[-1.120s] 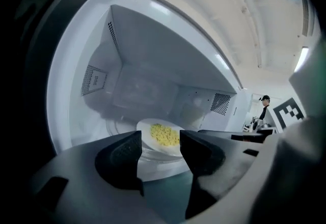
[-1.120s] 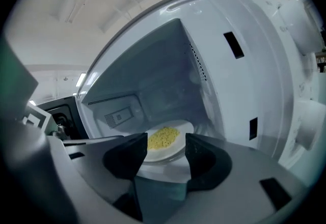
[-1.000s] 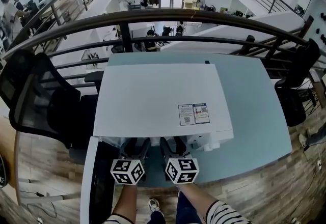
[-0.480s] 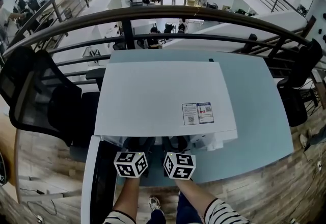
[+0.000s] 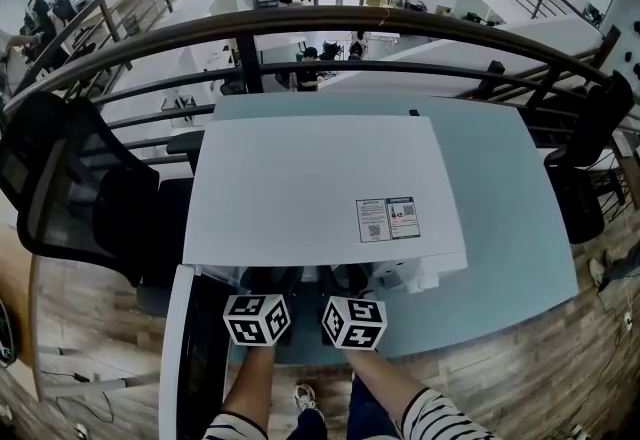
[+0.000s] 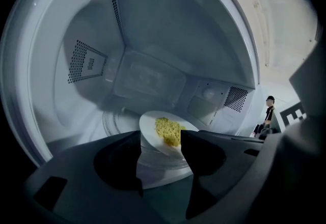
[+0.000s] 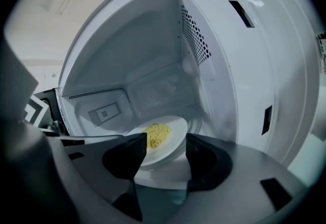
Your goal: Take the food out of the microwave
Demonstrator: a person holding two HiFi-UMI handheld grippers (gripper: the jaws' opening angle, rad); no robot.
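Nearest me, both grippers sit side by side at the mouth of the microwave (image 5: 310,188), whose door (image 5: 172,348) is swung wide on my left. The left gripper (image 6: 161,136) has just been opening and its jaws now stand wide apart with nothing pressed between them. The right gripper (image 7: 166,139) is spread the same way, and it is empty too. Past both sets of tips, the white plate (image 6: 150,126) sits low in the middle of the cavity on the glass turntable (image 6: 109,121), with the yellow food (image 6: 169,130) heaped on it. It is not yet touched. My worry is the rim. It looks thin and smooth, so one jaw biting before the other could tip the plate and slide the food off, or a nudge could spin the turntable and carry the plate away. Going in too wide, I could also clip the cavity walls or the door. Beyond, the microwave rests on a pale blue table (image 5: 520,218) by a dark railing (image 5: 330,28). My count is two grippers, one plate, one heap of food, one microwave and one door.
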